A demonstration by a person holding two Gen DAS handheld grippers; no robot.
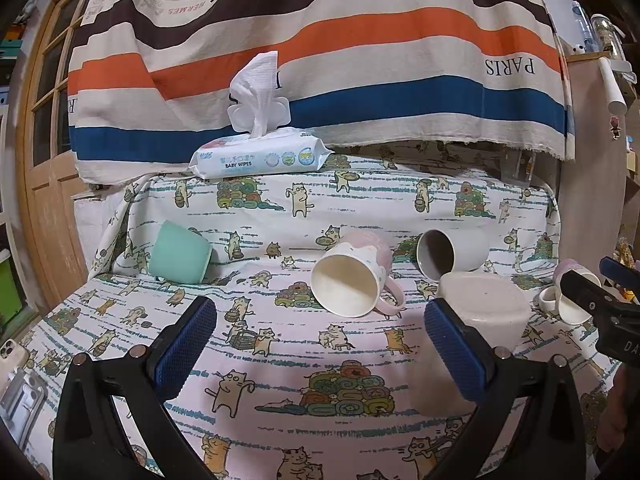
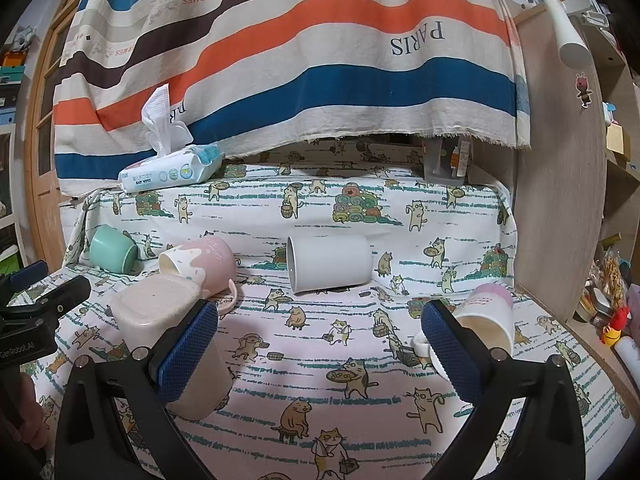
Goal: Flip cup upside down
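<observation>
Under a striped cloth, both the left gripper and right gripper gape empty over the cat-print tablecloth.

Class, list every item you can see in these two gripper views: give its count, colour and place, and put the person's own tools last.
Beige cup: 1, upside down, front left.
Pink mugs: 2, on their sides, centre and right.
Grey cup: 1, on its side, centre back.
Mint cup: 1, tipped, left.
Baby wipes pack: 1, white-blue, back ledge.
Cat-print cloth: 1, covering table.
Striped fabric: 1, hanging behind.
Left gripper, right gripper: black, blue pads, open.
</observation>
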